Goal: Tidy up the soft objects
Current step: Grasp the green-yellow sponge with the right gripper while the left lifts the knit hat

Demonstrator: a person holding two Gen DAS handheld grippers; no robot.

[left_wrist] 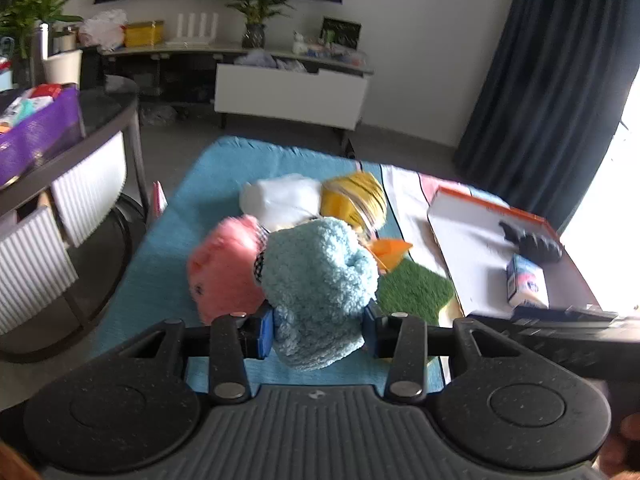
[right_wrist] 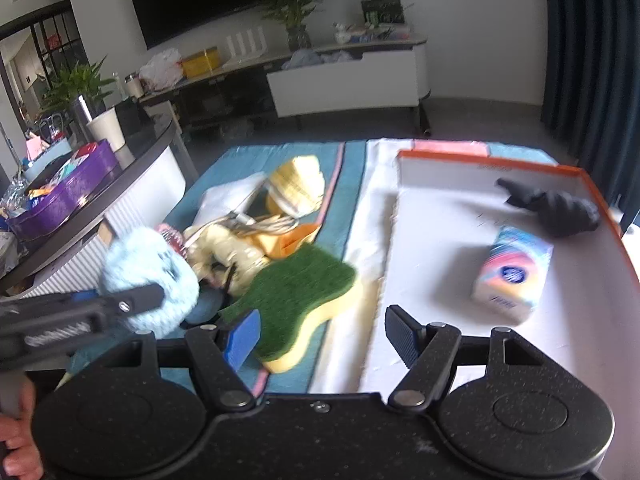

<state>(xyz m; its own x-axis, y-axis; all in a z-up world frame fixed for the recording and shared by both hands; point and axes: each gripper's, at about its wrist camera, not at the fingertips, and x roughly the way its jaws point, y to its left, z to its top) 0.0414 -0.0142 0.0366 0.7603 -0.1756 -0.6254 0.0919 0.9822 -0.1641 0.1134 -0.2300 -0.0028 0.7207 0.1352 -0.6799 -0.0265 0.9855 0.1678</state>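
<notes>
My left gripper (left_wrist: 318, 332) is shut on a light blue fluffy soft item (left_wrist: 320, 272), its blue pads pressing both sides, held over the teal mat (left_wrist: 192, 200). Behind it lie a pink plush (left_wrist: 224, 268), a white soft piece (left_wrist: 280, 196), a yellow striped item (left_wrist: 356, 196) and a green-topped sponge (left_wrist: 412, 292). In the right wrist view my right gripper (right_wrist: 322, 332) stands open and holds nothing, between the sponge (right_wrist: 296, 292) and a white orange-rimmed tray (right_wrist: 500, 164). The tray holds a black glove (right_wrist: 556, 208) and a tissue pack (right_wrist: 512, 272). The blue fluffy item (right_wrist: 148, 268) shows at the left.
A dark round table with a purple box (left_wrist: 36, 132) and white ribbed chairs (left_wrist: 88, 192) stand to the left. A white cabinet (left_wrist: 292, 92) and low shelf line the far wall. A dark curtain (left_wrist: 560, 80) hangs on the right.
</notes>
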